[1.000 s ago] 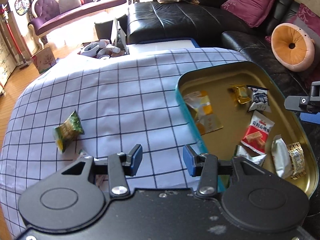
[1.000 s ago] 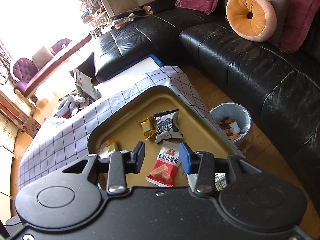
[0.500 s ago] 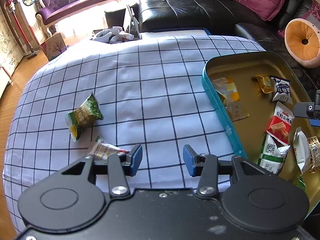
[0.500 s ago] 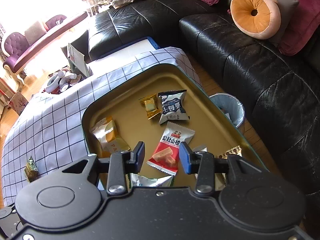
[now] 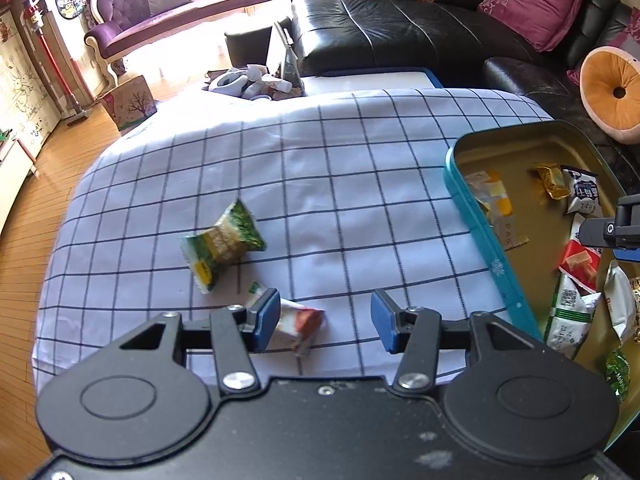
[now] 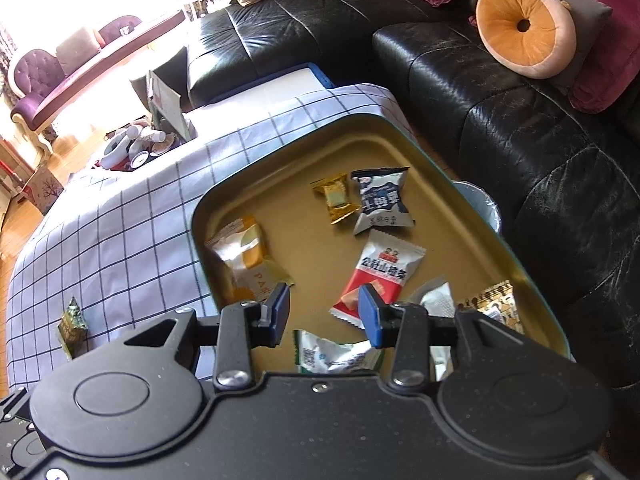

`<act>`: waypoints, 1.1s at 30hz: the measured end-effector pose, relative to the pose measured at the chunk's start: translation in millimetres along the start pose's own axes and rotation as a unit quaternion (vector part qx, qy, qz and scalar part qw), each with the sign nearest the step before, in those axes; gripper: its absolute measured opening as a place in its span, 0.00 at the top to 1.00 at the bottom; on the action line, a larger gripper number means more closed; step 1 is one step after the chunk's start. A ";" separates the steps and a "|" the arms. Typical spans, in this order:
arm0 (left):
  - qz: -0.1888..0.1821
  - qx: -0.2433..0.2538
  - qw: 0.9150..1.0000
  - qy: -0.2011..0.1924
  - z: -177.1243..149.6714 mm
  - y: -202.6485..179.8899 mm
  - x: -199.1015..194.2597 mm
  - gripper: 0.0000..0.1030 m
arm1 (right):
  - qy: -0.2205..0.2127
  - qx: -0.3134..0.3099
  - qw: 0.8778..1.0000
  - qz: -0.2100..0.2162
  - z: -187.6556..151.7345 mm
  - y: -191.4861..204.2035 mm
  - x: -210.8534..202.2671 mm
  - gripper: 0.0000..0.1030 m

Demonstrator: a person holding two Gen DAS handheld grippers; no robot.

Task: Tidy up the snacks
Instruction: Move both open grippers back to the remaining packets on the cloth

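A teal tin with a gold inside (image 5: 476, 216) (image 6: 276, 168) lies on the checked cloth and holds several snack packets, among them a red and white one (image 6: 380, 276). Two packets lie loose on the cloth: a green one (image 5: 222, 244) (image 6: 72, 324) and a white and red one (image 5: 296, 324). My left gripper (image 5: 324, 320) hovers over the white and red packet with its jaws opening; the packet sits just inside the left finger and the pads do not press on it. My right gripper (image 6: 324, 316) stands open above the tin with nothing between its fingers.
A black leather sofa (image 6: 520, 128) with magenta cushions and a round orange cushion (image 6: 524, 28) wraps the far and right sides. A small bin (image 6: 480, 200) stands between table and sofa. Wooden floor (image 5: 36, 208) and a purple couch (image 5: 180, 12) lie to the left.
My left gripper moved left across the cloth, away from the tin, until the white and red packet came between its fingers, and its jaws have widened. The right gripper shifted over the tin.
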State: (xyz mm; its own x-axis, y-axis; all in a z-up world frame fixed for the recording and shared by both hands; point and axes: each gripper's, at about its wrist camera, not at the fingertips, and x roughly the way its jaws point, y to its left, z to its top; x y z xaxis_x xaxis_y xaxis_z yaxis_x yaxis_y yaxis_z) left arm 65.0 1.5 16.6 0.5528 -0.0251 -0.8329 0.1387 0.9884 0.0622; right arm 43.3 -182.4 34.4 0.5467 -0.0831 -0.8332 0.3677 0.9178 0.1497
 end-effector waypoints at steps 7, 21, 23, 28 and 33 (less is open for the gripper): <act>0.032 -0.050 0.998 -0.004 0.3 44.7 -1.8 0.48 | 0.002 -0.029 0.999 0.026 -7.4 30.2 -3.6 0.51; 0.021 -0.115 0.991 0.058 -11.8 116.3 29.1 0.49 | 0.024 -0.103 0.992 0.068 -31.3 97.5 2.0 0.51; 0.023 -0.114 0.991 0.064 -14.2 119.9 33.3 0.49 | 0.031 -0.108 0.991 0.072 -33.6 104.1 6.3 0.51; 0.017 -0.114 0.991 0.071 -17.5 127.8 42.0 0.49 | 0.039 -0.108 0.990 0.085 -37.4 119.3 17.0 0.52; 0.000 -0.103 0.992 0.066 -19.6 130.0 43.1 0.42 | 0.059 -0.098 0.989 0.098 -39.0 129.3 32.3 0.52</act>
State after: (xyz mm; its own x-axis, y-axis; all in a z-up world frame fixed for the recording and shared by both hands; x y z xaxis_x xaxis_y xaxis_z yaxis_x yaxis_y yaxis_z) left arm 90.8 131.8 -22.0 0.4382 -0.0178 -0.8987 -0.0402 0.9984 -0.0393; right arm 79.2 -51.3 6.0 0.4969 0.1381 -0.8567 0.1044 0.9706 0.2170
